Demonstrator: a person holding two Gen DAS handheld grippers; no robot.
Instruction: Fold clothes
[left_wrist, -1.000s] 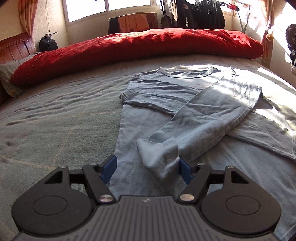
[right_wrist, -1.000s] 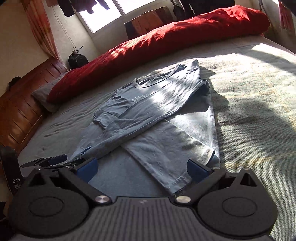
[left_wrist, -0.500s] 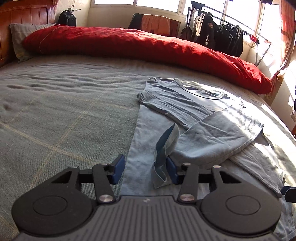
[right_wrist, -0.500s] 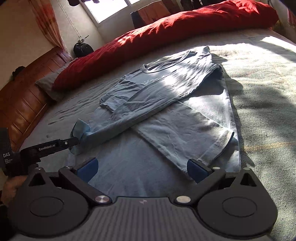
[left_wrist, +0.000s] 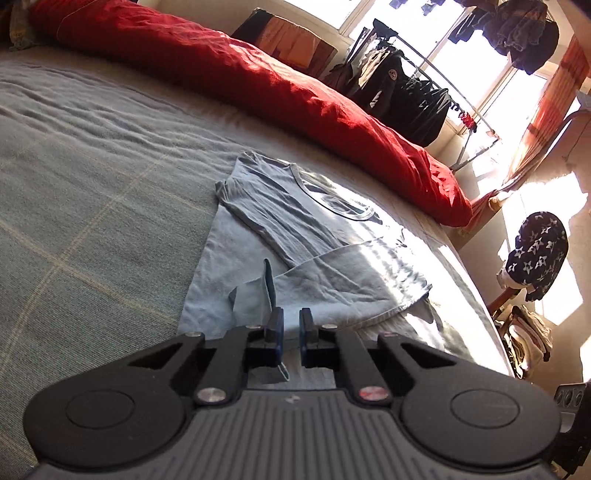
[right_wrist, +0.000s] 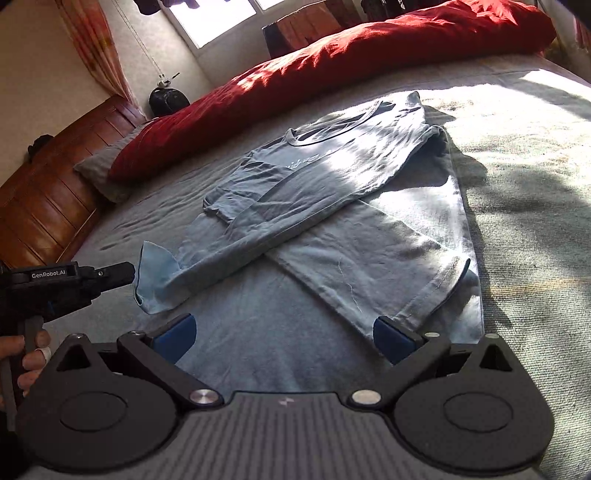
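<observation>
**Left jaws pinched on the sleeve cuff, right ones still wide**

Checking in from my remote seat. Nearest to me on the left wrist view, the left gripper (left_wrist: 291, 325) has just been closing and its jaws are now nearly together. From that view alone I can't quite see cloth between the pads, but the right wrist view shows the sleeve cuff (right_wrist: 157, 277) lifted off the bed and standing up right at the tip of the left gripper (right_wrist: 129, 273), so I'd call that clenched on the cuff. A hand (right_wrist: 31, 363) holds its handle at the left edge.

The right gripper (right_wrist: 284, 332) has its jaws spread wide with nothing in them. Its right pad sits just beside the cuff of the other sleeve (right_wrist: 436, 291), which lies flat.

Further out, the blue long-sleeve shirt (right_wrist: 332, 177) lies spread on the bed (right_wrist: 535, 184), both sleeves folded in and crossing over its front, collar pointing away from me. Sun falls across half of it.

Beyond the shirt a red duvet (left_wrist: 258, 85) is bunched along the far edge of the bed, with a wooden headboard (right_wrist: 48, 199) to the left and a rack of dark clothes (left_wrist: 413, 99) by the window.
</observation>
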